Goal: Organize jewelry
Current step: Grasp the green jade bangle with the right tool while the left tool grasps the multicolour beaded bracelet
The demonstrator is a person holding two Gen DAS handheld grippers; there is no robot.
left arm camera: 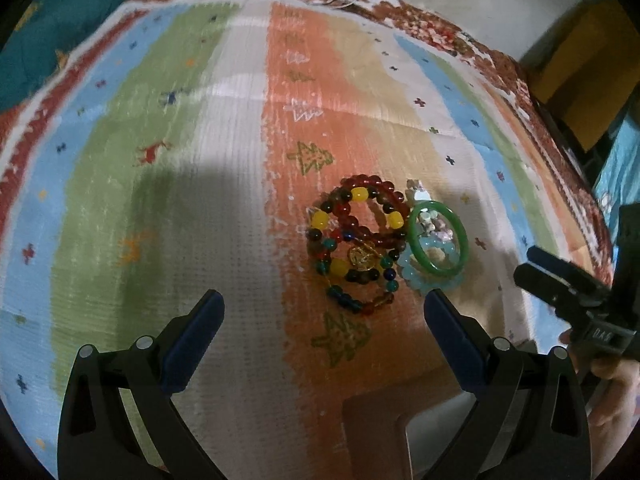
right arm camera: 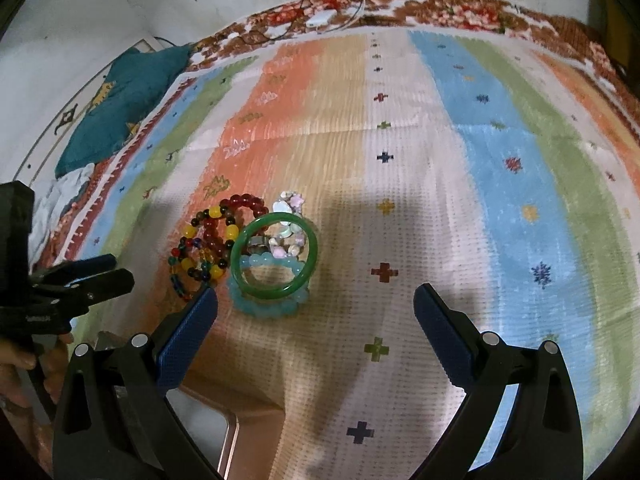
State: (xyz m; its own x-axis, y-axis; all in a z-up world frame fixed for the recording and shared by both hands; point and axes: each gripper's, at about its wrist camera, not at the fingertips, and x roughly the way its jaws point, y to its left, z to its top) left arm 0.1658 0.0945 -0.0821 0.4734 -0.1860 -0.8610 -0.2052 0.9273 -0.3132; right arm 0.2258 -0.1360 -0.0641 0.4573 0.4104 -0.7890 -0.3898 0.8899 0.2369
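Your left gripper (left arm camera: 322, 312) has its fingers (left arm camera: 196, 336) spread wide with nothing between them, and your right gripper (right arm camera: 316, 312) is the same: wide apart, empty, hovering above the cloth (right arm camera: 400, 200).

Just ahead of both lies the jewelry, all in one small heap on the striped cloth. The green bangle (right arm camera: 275, 256) rests on top of a pale blue bead bracelet (right arm camera: 264, 304), with a little cluster of pale, shell-like pieces (right arm camera: 286, 220) showing through and behind it. Touching these on their left side is a tangle of bead strands (left arm camera: 352, 240), dark red, yellow and mixed colours, with a gold charm (left arm camera: 362, 258) in the middle.

By my reading, you have barely begun, if at all: nothing is separated out, and every piece overlaps or touches another. The whole sort is left to do.

Nearest you, a tray or box (right arm camera: 224, 428) with a pinkish rim pokes out from under your fingers. It is probably where the pieces go, but most of it is cut off and I cannot see inside.

How many strands make up the tangle is hard to tell, since they loop over each other. The shell-like pieces are too small to name. The far edge of the cloth holds a white item with wires (right arm camera: 320, 20), blurred.
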